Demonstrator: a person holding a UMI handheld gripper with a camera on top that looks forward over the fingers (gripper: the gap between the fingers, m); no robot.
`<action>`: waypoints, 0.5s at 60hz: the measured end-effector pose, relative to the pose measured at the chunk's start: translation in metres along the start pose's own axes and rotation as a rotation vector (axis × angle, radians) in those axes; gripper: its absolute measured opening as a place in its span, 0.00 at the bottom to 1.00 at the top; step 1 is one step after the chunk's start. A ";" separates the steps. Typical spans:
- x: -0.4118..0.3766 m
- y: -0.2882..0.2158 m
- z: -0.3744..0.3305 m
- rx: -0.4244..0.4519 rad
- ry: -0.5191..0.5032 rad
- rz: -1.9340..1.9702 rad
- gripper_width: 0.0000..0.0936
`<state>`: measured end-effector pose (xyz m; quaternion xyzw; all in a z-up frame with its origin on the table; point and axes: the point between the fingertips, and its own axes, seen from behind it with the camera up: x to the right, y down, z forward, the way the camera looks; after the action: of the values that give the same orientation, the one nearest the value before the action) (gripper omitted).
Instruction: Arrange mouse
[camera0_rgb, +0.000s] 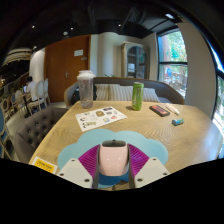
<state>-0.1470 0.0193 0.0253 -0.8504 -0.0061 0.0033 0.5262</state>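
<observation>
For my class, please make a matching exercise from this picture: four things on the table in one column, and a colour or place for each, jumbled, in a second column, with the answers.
Things:
1. mouse
2. can
3. bottle
4. paper sheet

Descriptions:
A. green, standing upright beyond the sheet, towards the table's far edge
B. clear with a pale cap, at the far edge, left of the green thing
C. pale pink, between the gripper fingers, on a light blue mat
D. flat on the wooden table, printed with small pictures

Pairs: 1-C, 2-A, 3-B, 4-D
</observation>
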 end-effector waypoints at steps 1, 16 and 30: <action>0.000 0.002 0.001 -0.007 -0.002 -0.002 0.44; 0.005 0.027 0.006 -0.082 -0.050 0.018 0.45; 0.009 0.027 0.010 -0.118 -0.081 0.078 0.58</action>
<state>-0.1381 0.0164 -0.0032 -0.8786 0.0056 0.0581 0.4740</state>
